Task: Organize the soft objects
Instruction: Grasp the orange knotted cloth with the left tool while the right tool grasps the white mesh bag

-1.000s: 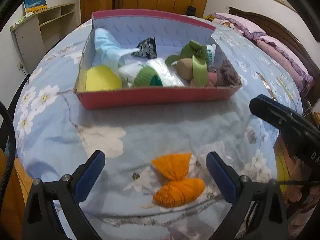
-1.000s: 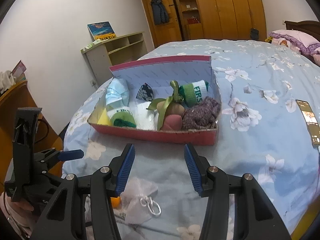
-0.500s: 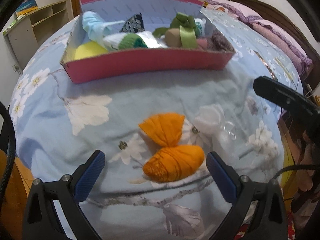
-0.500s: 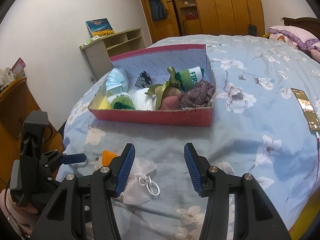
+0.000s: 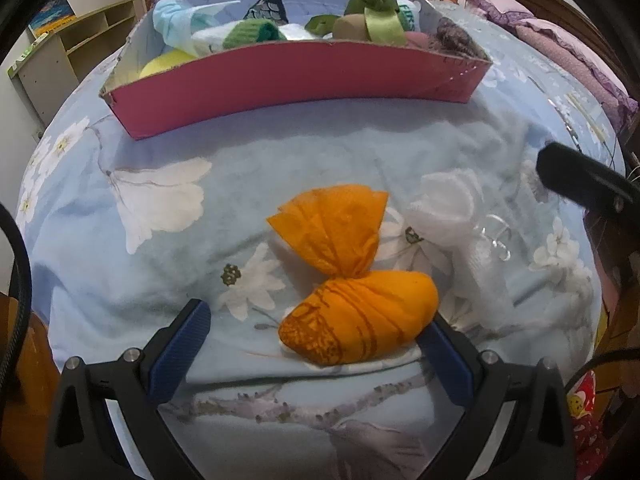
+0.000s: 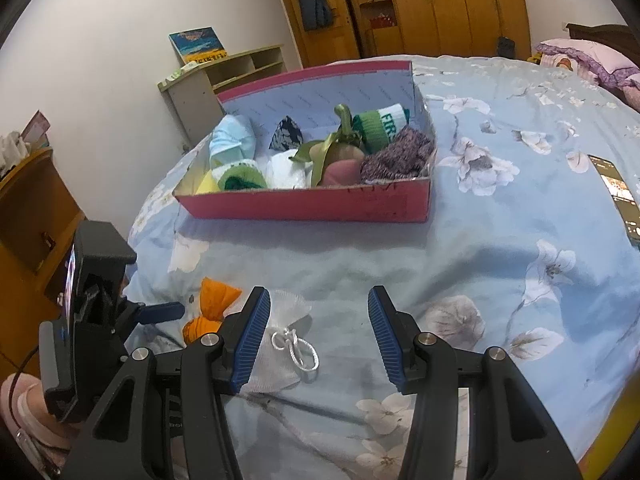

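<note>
An orange cloth pouch (image 5: pixel 352 280) lies on the flowered bedspread, its round end between the open fingers of my left gripper (image 5: pixel 316 352), close to the right finger. It also shows in the right wrist view (image 6: pixel 212 306). A white mesh pouch (image 5: pixel 460 220) with a cord loop lies just right of it; in the right wrist view the white pouch (image 6: pixel 280 344) lies by the left finger of my open, empty right gripper (image 6: pixel 316 336). A pink cardboard box (image 5: pixel 296 76) holding several soft items stands farther back, also in the right wrist view (image 6: pixel 308 204).
A phone (image 6: pixel 618 196) lies on the bed to the right. A wooden shelf unit (image 6: pixel 224 76) and wardrobes stand beyond the bed. Pillows (image 5: pixel 560 40) lie at the far right. The bed edge is near both grippers.
My left gripper has moved down and forward, so the orange pouch now lies between its fingers. The right gripper has shifted slightly forward over the white pouch. Both stay open.
</note>
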`<state>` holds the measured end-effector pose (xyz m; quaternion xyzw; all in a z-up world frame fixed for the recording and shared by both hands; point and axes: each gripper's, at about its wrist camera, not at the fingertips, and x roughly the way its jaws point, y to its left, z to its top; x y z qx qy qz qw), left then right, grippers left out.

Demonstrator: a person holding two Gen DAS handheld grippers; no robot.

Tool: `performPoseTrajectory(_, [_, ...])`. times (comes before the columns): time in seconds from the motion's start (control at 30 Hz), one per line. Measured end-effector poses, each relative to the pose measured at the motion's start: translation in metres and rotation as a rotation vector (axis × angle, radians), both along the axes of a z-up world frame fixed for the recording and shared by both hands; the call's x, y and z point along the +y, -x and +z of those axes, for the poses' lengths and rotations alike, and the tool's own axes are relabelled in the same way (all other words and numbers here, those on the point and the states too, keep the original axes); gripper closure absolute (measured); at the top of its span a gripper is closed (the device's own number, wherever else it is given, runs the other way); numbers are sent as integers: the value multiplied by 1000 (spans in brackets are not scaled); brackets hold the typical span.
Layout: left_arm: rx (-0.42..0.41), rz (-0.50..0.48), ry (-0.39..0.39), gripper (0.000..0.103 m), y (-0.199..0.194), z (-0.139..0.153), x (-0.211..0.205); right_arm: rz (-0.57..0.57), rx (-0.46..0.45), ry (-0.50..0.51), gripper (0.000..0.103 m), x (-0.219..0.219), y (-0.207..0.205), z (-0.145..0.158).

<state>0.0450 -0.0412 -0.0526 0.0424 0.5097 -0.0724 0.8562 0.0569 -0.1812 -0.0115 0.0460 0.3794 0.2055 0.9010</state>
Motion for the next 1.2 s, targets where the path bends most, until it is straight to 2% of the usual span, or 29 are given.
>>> performPoseTrajectory(0.23, [-10, 4, -4, 3, 0, 2, -6, 21, 24, 0, 51, 5, 2, -7])
performPoseTrajectory(0.4, [-42, 12, 14, 28, 8, 10, -4, 34, 31, 2, 51, 9, 3, -10])
performPoseTrajectory(0.47, [-51, 4, 24, 45, 10, 13, -4, 39, 37, 3, 51, 10, 3, -11])
performPoseTrajectory(0.67, [-63, -9, 47, 51, 16, 16, -5, 47, 47, 4, 51, 13, 4, -13])
performPoseTrajectory(1.2, [-96, 53, 70, 51, 23, 25, 22, 93, 106, 26, 51, 34, 3, -31])
